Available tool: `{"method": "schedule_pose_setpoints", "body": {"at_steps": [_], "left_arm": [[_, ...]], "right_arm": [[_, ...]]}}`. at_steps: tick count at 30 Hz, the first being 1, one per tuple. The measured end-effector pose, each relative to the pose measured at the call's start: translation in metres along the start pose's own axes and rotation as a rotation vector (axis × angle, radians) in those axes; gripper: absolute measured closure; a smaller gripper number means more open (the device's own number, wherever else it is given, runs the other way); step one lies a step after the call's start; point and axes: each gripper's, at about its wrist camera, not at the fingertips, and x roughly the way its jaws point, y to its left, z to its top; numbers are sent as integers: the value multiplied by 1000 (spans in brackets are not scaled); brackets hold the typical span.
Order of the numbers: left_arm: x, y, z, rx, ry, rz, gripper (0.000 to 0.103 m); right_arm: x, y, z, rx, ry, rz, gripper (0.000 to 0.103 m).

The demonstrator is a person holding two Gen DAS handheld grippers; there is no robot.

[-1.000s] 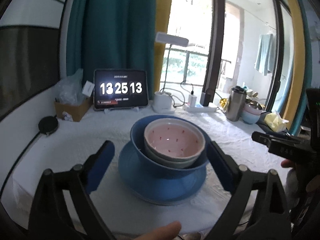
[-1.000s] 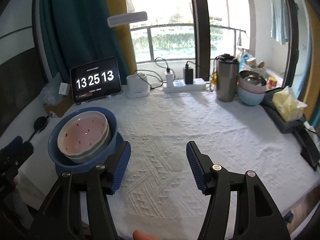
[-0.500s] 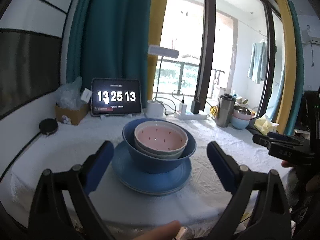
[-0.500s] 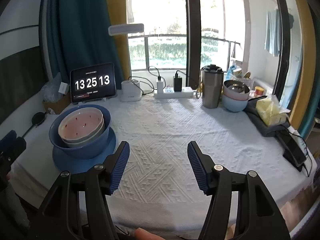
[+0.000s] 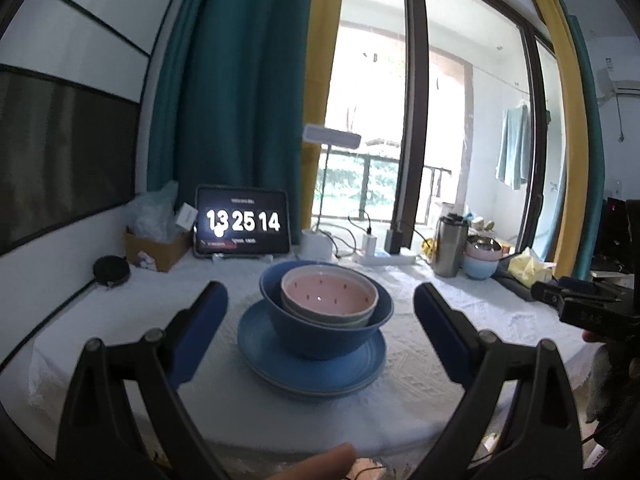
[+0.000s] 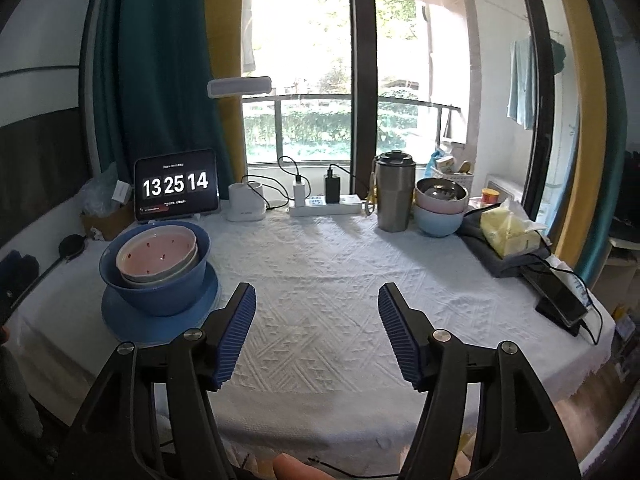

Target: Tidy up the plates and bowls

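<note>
A neat stack is seen near the left edge of the table [image 6: 320, 264], toward its front: a blue plate [image 5: 312, 376] lies flat on the white cloth, a large blue bowl [image 5: 320, 332] is seated on it, and a pink dotted bowl [image 5: 330, 298] is nested inside, with a grey-rimmed bowl [image 5: 320, 318] apparently tucked beneath it. Every mouth is turned straight up; being round, the pieces have no long axis across the table, and the stack's axis stands upright.

The left gripper [image 5: 320, 320] is held released, its blue pads spread wide to either side of the stack without touching it. The right gripper [image 6: 318, 328] is held released over bare cloth near the front edge, with nothing between its pads; its jaws have just been opening.

The stacking is judged largely done. At the far right corner, two more bowls [image 6: 440, 208], a pink one on a pale blue one with something metallic inside, are left beside a steel tumbler [image 6: 394, 192]; whether they belong to the job cannot be told.
</note>
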Motion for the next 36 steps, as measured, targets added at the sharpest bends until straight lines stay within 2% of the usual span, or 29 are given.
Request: {"method": "schedule_pose_setpoints", "body": {"at_steps": [8,11,14,24,36], "left_arm": [[-10,0,0,20,-4,0,8],[-15,-2,-1,52,-18,22,8],[-19,-3,-1,72,-31,36,8],[-25,7,4,18,-56,42,8],[-24,3,8,5,-77,45,8]], "right_arm": [[-15,-4,-7,12,-63,-13,35],[-21,-2,-14,-9,-73,-2,31],[-30,3,-20,-39,-102,-32,28],[-43,4,-25,-46,-114,-31,27],[-44,3,-25,-39,-124,-26,27]]}}
